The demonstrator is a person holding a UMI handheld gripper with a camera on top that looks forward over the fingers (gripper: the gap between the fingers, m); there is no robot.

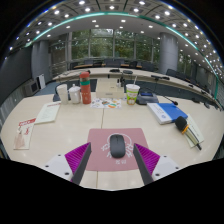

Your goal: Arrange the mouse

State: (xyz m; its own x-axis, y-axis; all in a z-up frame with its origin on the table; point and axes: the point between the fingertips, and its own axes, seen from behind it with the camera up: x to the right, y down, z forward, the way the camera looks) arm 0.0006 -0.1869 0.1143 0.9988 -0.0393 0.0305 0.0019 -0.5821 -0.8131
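Observation:
A dark grey mouse (117,146) lies on a pink mouse mat (100,138) on the pale wooden table. My gripper (112,160) is open, its two fingers spread wide, with the magenta pads (76,155) at either side. The mouse stands between the fingertips, slightly ahead of them, with a clear gap at each side. It rests on the mat and the fingers do not touch it.
Beyond the mat stand a red can (85,88), white cups (73,94) and a green-banded cup (132,94). A blue book with pens (170,112) lies to the right and papers (25,130) lie to the left. More desks and windows fill the room behind.

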